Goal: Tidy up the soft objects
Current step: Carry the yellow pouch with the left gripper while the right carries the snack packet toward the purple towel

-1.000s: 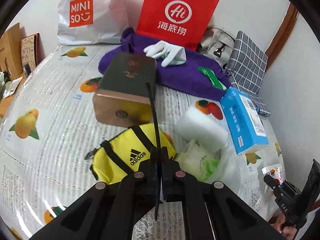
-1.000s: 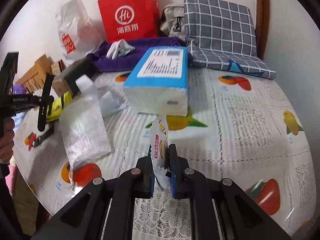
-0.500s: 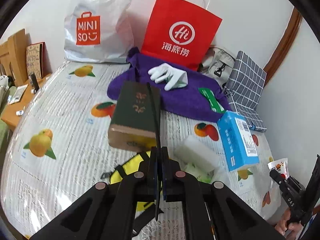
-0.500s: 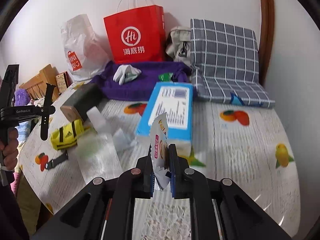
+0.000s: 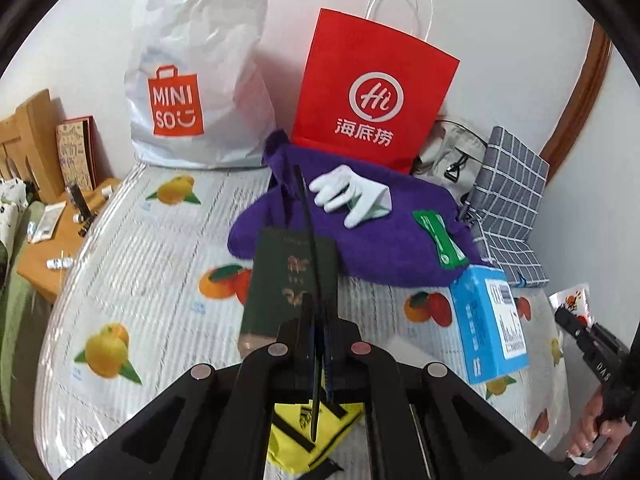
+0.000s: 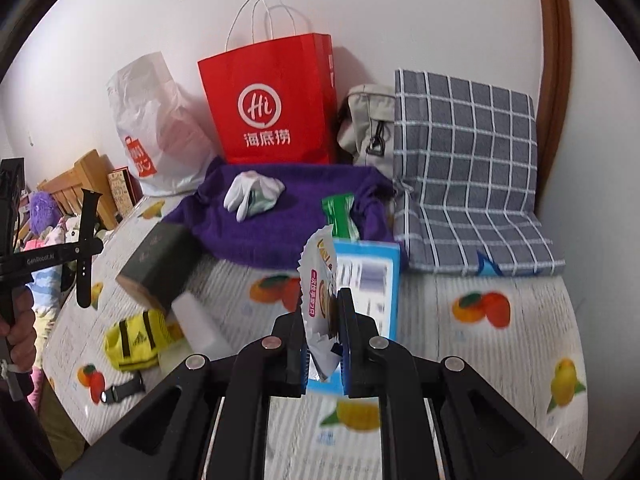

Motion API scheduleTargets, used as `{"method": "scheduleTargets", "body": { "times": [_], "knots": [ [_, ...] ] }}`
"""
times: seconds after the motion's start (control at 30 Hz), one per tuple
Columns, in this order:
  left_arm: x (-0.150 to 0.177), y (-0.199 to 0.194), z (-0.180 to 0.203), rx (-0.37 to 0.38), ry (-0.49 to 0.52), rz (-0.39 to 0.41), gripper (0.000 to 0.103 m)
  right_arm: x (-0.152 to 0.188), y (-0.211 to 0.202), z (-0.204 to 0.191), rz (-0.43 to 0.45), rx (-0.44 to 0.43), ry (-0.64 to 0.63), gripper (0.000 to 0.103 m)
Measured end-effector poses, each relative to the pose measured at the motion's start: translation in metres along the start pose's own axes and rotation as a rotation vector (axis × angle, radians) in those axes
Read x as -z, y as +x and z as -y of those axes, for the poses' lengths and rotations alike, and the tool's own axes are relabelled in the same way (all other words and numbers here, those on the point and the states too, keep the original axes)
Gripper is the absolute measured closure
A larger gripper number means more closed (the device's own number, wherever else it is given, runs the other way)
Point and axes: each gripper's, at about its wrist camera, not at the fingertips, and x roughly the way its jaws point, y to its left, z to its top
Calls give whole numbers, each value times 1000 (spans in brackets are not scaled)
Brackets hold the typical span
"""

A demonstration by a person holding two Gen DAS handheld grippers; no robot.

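My left gripper (image 5: pixel 318 316) is shut on a thin black strap (image 5: pixel 308 240) that stands up between its fingers; the strap also shows in the right wrist view (image 6: pixel 86 248). My right gripper (image 6: pixel 322 320) is shut on a white snack packet (image 6: pixel 318 280), held well above the bed. On the bed lie a purple towel (image 5: pixel 360 240) with a white glove (image 5: pixel 348 196) and a green packet (image 5: pixel 438 240) on it, a dark green box (image 5: pixel 288 276), a blue tissue pack (image 5: pixel 488 320), a yellow Adidas pouch (image 6: pixel 134 340) and a white foam block (image 6: pixel 200 324).
A red paper bag (image 5: pixel 372 100) and a white Miniso bag (image 5: pixel 192 80) stand against the wall. A beige bag (image 6: pixel 368 124) and grey checked cushion (image 6: pixel 464 168) lie at the right. A wooden bedside table (image 5: pixel 52 248) is at the left. A watch (image 6: pixel 120 392) lies near the bed edge.
Both grippers have risen and pulled back from the bed with their loads. The bed objects look smaller and lower, and more of the wall and bags shows.
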Motion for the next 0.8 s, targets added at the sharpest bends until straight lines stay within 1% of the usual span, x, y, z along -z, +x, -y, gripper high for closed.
{"method": "scheduleTargets", "body": {
  "times": [0.33, 0.6, 0.8],
  "knots": [
    [-42, 20, 3, -13, 15, 14, 99, -59, 30, -9, 31, -22, -27, 91],
    [-75, 48, 7, -11, 19, 9, 99, -92, 61, -7, 36, -47, -22, 91],
    [-91, 71, 8, -6, 10, -5, 99, -116, 87, -2, 37, -61, -18, 91]
  ]
}}
